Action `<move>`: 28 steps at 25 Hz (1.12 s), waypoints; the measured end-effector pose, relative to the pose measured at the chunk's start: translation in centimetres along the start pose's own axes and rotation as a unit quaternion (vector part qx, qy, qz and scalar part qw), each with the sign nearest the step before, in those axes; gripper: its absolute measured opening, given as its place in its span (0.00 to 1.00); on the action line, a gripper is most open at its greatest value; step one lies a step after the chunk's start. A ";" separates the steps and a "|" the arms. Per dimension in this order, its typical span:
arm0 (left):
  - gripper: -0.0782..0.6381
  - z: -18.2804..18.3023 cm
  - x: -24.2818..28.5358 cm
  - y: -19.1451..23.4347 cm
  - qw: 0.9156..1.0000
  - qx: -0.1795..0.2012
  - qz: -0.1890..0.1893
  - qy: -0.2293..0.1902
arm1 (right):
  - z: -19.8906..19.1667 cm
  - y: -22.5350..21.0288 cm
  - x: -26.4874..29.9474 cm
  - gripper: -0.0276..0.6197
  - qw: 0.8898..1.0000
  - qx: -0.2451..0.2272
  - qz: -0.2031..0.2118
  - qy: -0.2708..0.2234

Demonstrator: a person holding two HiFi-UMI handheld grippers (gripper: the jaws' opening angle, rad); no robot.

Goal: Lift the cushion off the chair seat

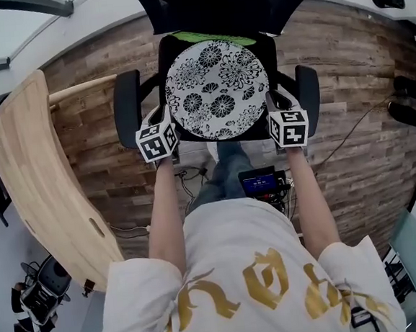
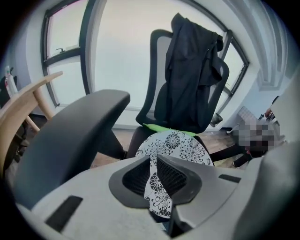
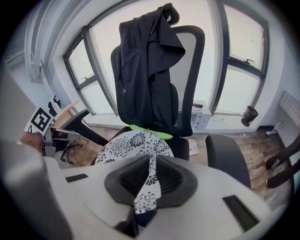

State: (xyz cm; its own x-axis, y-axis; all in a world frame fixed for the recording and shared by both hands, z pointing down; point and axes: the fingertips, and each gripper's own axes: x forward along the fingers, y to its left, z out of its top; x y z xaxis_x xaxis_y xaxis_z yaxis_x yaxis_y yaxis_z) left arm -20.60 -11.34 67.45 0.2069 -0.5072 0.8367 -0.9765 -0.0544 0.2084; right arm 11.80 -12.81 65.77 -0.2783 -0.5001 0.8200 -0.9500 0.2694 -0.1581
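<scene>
**user1:** Two pinches on the round floral cushion (image 1: 217, 88): left gripper (image 1: 168, 122) has the near-left edge, right gripper (image 1: 272, 114) the near-right, jaws of both squeezed tight on the fabric

**user2:** yep, and it's over the chair (image 3: 190, 65) seat, between the armrests (image 1: 307, 88), green thing (image 1: 215, 37) peeking out behind. Can't tell if it's resting there or just clear

No word or number can be read. Black-and-white square markers stand on the left cube (image 1: 156, 141) of the left hand-held gripper (image 2: 153, 164) and the right cube (image 1: 288, 126) of the right hand-held gripper (image 3: 151, 164), on either side of the cushion (image 1: 217, 88). Below the cushion, the gold characters (image 1: 269, 283) on the shirt (image 1: 228, 228) and the blue screen (image 1: 259, 185) are illegible.
</scene>
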 end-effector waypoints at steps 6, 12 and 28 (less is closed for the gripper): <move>0.20 -4.7 3.8 1.3 0.997 -0.007 0.012 0.072 | -1.5 -0.4 3.7 0.07 0.999 -0.009 -0.007 0.032; 0.25 -8.0 6.7 3.0 0.991 -0.022 0.033 0.128 | -4.0 -2.0 7.4 0.17 0.998 0.008 -0.011 0.063; 0.31 -12.1 12.5 4.8 0.978 -0.046 0.064 0.194 | -8.8 -6.1 15.4 0.36 0.985 -0.012 -0.079 0.155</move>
State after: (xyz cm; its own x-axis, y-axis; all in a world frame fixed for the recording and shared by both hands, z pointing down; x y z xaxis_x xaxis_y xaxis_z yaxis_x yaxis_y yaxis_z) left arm -22.01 -7.57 85.06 0.1078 -0.1401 0.9843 -0.9901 0.0747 0.1191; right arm 14.57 -14.95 84.18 -0.0665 -0.2624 0.9627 -0.9733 0.2293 -0.0047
